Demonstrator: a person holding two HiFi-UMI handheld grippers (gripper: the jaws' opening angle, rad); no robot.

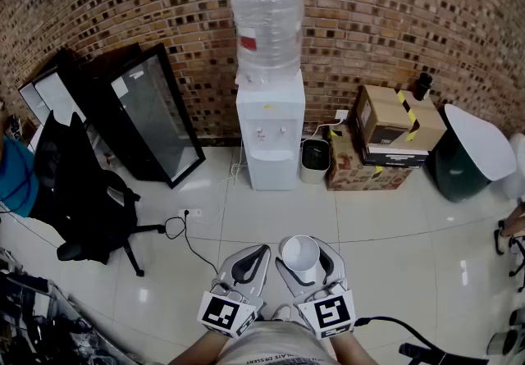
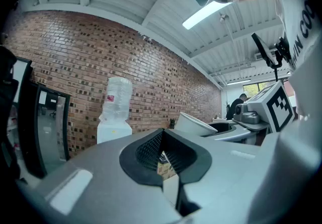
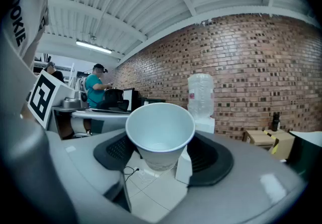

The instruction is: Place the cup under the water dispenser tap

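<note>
A white paper cup (image 1: 300,257) stands upright, mouth up, between the pads of my right gripper (image 1: 308,250); in the right gripper view the cup (image 3: 160,135) looks empty and the right gripper (image 3: 161,143) is shut on its lower wall. My left gripper (image 1: 262,249) is held beside it, shut and holding nothing, its tips meeting in the left gripper view (image 2: 163,132). The white water dispenser (image 1: 270,130) with a clear bottle on top stands against the brick wall well ahead of both grippers, taps facing me. It also shows as the dispenser (image 3: 201,102) beyond the cup.
A black office chair (image 1: 82,199) and a leaning glass-door cabinet (image 1: 156,117) are at the left. A cord with a plug (image 1: 184,224) lies on the tiles. Right of the dispenser are a small bin (image 1: 313,160), cardboard boxes (image 1: 385,130) and a dark bin with a white lid (image 1: 472,150).
</note>
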